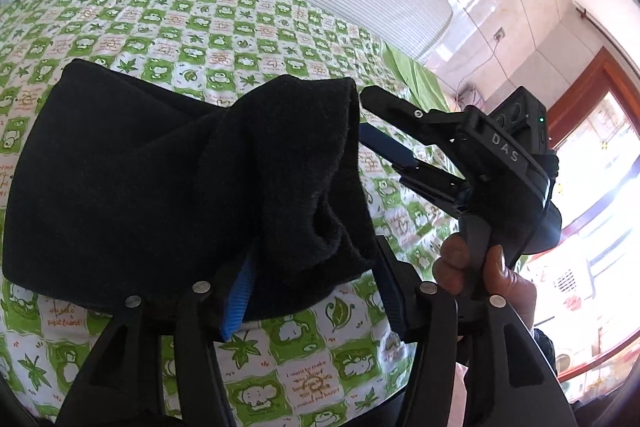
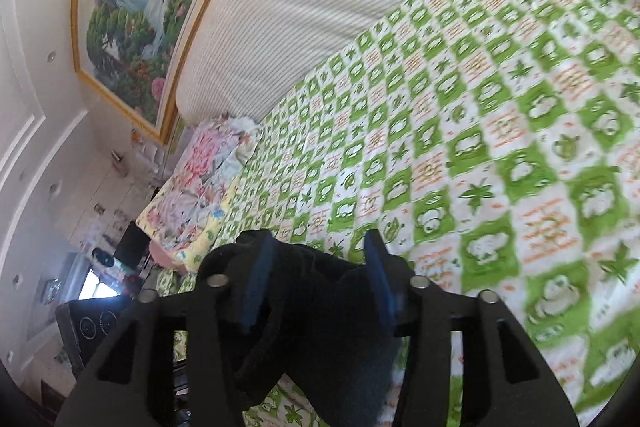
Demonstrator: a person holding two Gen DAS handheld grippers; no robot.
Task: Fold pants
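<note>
A bed [image 1: 280, 27] covered by a green-and-white checked sheet [image 2: 500, 147] is seen in both views, with a striped headboard [image 2: 300, 7] behind it and a gold-framed painting [image 2: 132, 7] on the wall. The black pants [image 1: 160, 179], folded into a thick bundle, are laid on the sheet, their bunched edge raised toward the right in the left wrist view. The left gripper [image 1: 312, 291] is seen spread, with the near edge of the pants lying between its jaws; the blue pad [image 1: 238, 299] on one side is touched by the cloth, while the other finger stands clear. The right gripper [image 2: 320, 291] is likewise parted, with a fold of the pants between its blue pads, not pinched. In the left wrist view the right gripper's handle is held by a hand [image 1: 480, 275] just beside the bundle.
</note>
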